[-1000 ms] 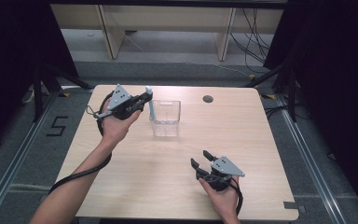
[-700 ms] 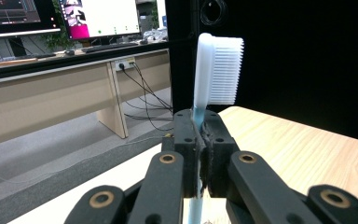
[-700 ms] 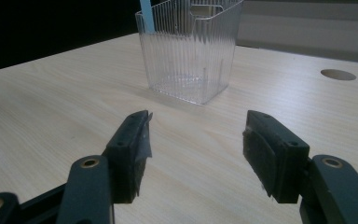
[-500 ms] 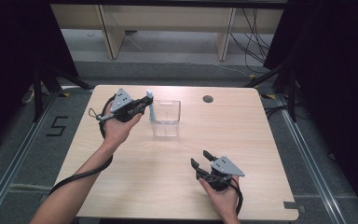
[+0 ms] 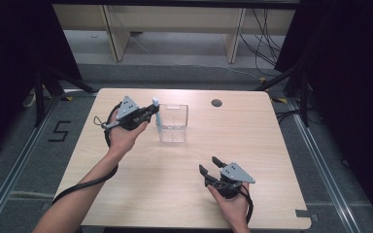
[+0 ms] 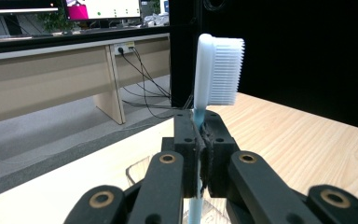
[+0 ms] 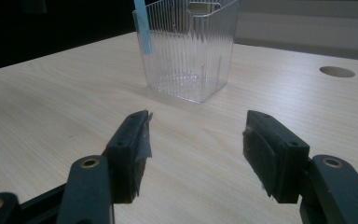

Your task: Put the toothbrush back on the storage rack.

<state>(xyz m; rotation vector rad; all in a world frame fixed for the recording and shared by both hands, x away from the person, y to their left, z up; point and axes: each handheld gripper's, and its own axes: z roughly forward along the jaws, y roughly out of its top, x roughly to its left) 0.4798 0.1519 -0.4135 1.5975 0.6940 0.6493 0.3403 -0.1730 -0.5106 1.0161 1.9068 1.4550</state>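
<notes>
the right gripper (image 5: 211,165) rests on the near part of the table (image 5: 272,145), jaws wide apart with nothing between them. it has not shifted over the last second and plays no part in the work at this point.

further out, the left gripper (image 5: 154,108) is clamped on the blue handle of a toothbrush (image 6: 218,70), held upright with the white bristle head above the jaws. in the right gripper view the handle's lower end (image 7: 142,25) sits at the near left corner of the clear plastic bin (image 5: 173,124), at or just inside its rim; which of the two cannot be told. compared with a second ago, the left hand has edged only slightly, bringing the brush closer over that corner. the bin stands in the same place and looks empty.

judgement: the brush is lined up for lowering into the bin. release should wait until the handle is clearly inside the wall, or it may catch on the rim and tip the light bin.

beyond the bin, a round hole (image 5: 216,103) marks the far table edge.
</notes>
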